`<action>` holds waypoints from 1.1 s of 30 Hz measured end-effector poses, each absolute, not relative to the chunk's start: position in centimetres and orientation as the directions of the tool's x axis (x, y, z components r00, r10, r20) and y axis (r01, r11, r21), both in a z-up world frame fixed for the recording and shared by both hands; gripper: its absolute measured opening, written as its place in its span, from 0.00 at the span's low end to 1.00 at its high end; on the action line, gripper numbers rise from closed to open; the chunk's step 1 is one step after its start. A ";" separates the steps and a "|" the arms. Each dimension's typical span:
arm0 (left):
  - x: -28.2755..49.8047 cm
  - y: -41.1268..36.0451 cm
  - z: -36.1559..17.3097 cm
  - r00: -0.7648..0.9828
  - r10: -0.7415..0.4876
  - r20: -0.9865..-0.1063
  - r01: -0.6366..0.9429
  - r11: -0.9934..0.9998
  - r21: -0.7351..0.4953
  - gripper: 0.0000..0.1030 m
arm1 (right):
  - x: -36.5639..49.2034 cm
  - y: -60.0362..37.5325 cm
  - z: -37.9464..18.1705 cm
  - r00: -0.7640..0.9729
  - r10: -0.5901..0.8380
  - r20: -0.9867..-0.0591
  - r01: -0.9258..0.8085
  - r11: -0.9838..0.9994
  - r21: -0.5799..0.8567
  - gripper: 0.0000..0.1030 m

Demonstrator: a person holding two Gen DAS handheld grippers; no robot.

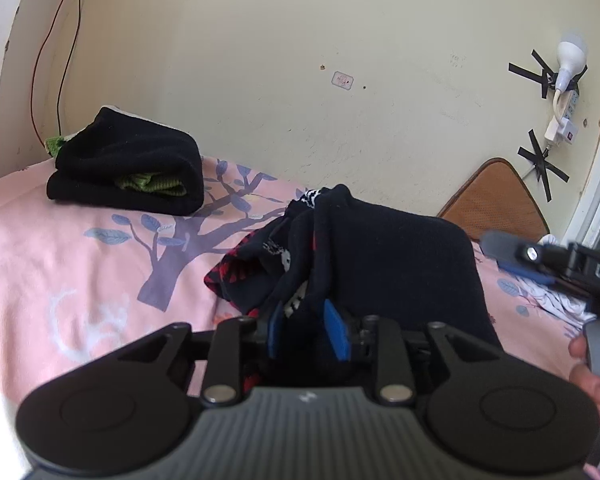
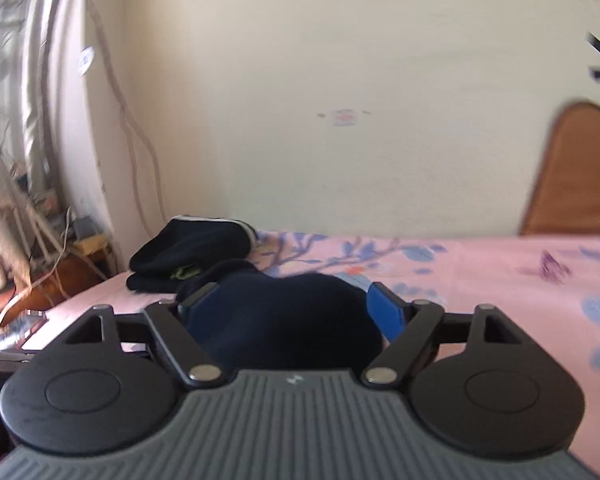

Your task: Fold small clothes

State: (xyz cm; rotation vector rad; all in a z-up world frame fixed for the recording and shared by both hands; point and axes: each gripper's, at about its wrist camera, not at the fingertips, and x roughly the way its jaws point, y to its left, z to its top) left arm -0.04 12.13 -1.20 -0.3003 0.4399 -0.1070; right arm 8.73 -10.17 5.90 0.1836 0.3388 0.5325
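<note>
Soft dark navy knit garment (image 1: 396, 264), lying part-folded on the pink tree-print bedsheet (image 1: 80, 264), with a red-and-white patterned lining bunched at its left edge. Left claw (image 1: 306, 332) stands narrowly parted, a fold of the garment's edge between its blue pads; whether they still pinch it cannot be told. Right claw (image 2: 294, 308) gapes wide around the garment's rounded bulk, gripping nothing. The fabric appears light, limp and thick; it should drape and slump rather than hold a crease, so hems and corners seem the surest places to take hold. Behind, a folded black garment with green knit inside (image 1: 128, 164) rests near the wall. No containers are visible.
</note>
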 end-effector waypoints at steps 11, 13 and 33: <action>-0.5 13.2 -1.2 0.922 -0.140 -0.361 -0.001 0.931 -0.364 0.57 | 12.6 -14.4 1.7 0.679 0.674 -0.290 -0.344 0.642 0.685 0.85; -0.3 13.6 -1.3 0.920 -0.140 -0.367 -0.012 0.923 -0.384 0.63 | 13.1 -14.9 1.1 0.667 0.688 -0.287 -0.311 0.607 0.731 0.85; 0.7 15.7 -1.9 0.888 -0.248 -0.388 0.002 0.844 -0.536 0.93 | 13.3 -15.4 0.7 0.638 0.721 -0.270 -0.344 0.581 0.738 0.90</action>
